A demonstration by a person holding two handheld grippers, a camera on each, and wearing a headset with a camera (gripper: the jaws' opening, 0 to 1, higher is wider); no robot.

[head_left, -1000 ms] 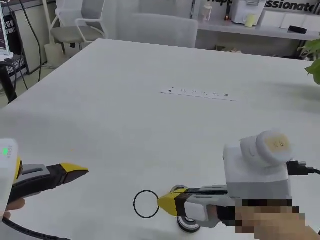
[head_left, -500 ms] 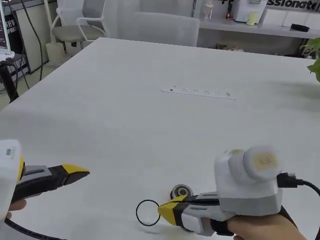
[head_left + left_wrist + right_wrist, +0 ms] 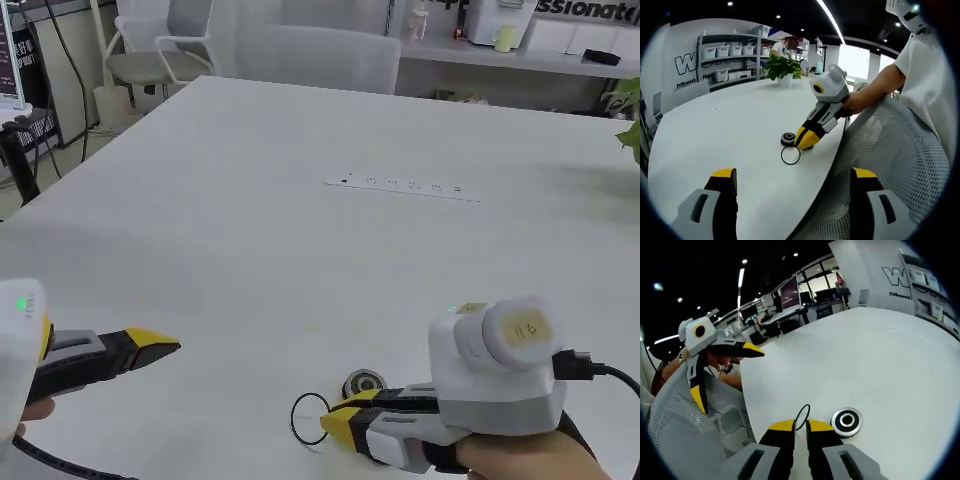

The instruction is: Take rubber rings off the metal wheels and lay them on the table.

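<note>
We are pinching the rubber ring (image 3: 294,414) with our right gripper (image 3: 325,425) beside the metal wheel (image 3: 363,384) at the table (image 3: 300,250)'s near edge; left gripper (image 3: 793,174) gaping.

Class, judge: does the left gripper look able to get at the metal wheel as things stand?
Probably yes: the left gripper is open, with bare table between it and the metal wheel. The right gripper, shut on the rubber ring, sits close beside the wheel and may crowd it.

Yellow-tipped left claw (image 3: 172,346), right claw (image 3: 330,423), white sleeve (image 3: 914,67)
</note>
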